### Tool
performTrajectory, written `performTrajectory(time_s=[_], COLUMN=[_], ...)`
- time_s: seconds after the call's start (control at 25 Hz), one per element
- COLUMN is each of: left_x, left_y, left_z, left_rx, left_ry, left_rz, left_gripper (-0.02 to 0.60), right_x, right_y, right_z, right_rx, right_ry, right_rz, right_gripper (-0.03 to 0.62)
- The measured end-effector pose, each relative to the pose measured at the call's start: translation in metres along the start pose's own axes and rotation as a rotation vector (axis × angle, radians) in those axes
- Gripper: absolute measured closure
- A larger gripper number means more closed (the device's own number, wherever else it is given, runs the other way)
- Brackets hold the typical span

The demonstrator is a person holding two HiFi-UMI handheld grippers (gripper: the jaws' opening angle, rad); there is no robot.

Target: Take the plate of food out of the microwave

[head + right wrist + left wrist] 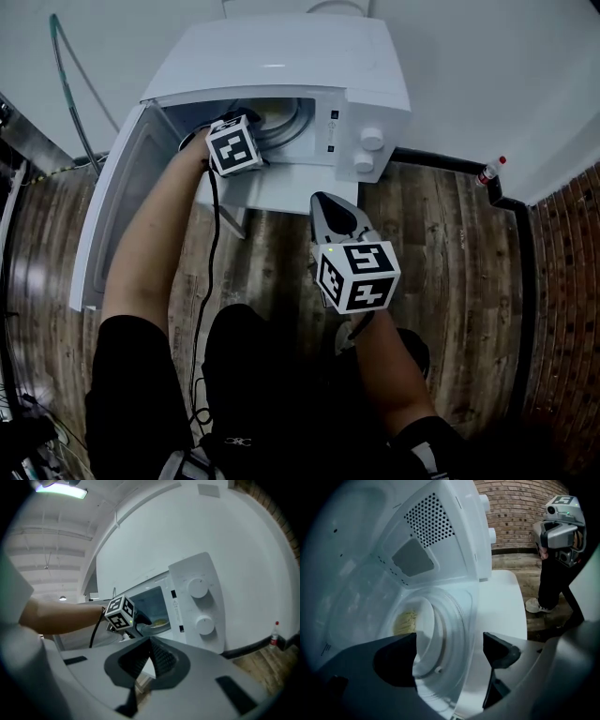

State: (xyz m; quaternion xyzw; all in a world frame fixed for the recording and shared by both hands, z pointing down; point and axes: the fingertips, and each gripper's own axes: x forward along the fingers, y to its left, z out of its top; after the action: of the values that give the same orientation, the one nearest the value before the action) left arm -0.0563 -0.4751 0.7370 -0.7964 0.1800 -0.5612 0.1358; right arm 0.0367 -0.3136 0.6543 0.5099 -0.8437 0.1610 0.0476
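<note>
While one microwave [281, 66] gapes, one plate [424, 634], two knobs [372, 139] [363, 161], two tools [450, 646] [151, 648]

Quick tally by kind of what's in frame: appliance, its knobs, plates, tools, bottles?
microwave: 1
knobs: 2
plate of food: 1
tools: 2 (left tool, right tool)
bottle: 1
Total: 7

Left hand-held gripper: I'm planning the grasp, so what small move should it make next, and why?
The left hand-held gripper is open at the mouth of the microwave, and the plate of food lies just ahead, ungripped. So probably ease it slightly deeper until the plate's rim sits between its pads.
</note>
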Motion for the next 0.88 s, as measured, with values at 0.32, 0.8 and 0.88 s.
performTrajectory(time_s=[0.32, 0.8, 0.88], left_x=[0.002, -0.012, -0.015], left_y=[-0.013, -0.042, -0.048], left_z=[-0.010, -0.007, -0.005], left_rx=[0.073, 0.132, 0.151], left_ry=[0.067, 0.079, 0.078], left_rz=[-0.044, -0.052, -0.052], left_gripper=[0.153, 0.155, 0.162], right_x=[0.006, 0.023, 0.026], right_y=[0.003, 0.008, 0.009], right_z=[-0.006, -0.005, -0.006], right_rx=[-0.045, 0.008, 0.016], right_ry=[0.022, 0.017, 0.025], right_rz=[0.001, 0.011, 0.018], right_gripper=[0.582, 0.582, 0.582])
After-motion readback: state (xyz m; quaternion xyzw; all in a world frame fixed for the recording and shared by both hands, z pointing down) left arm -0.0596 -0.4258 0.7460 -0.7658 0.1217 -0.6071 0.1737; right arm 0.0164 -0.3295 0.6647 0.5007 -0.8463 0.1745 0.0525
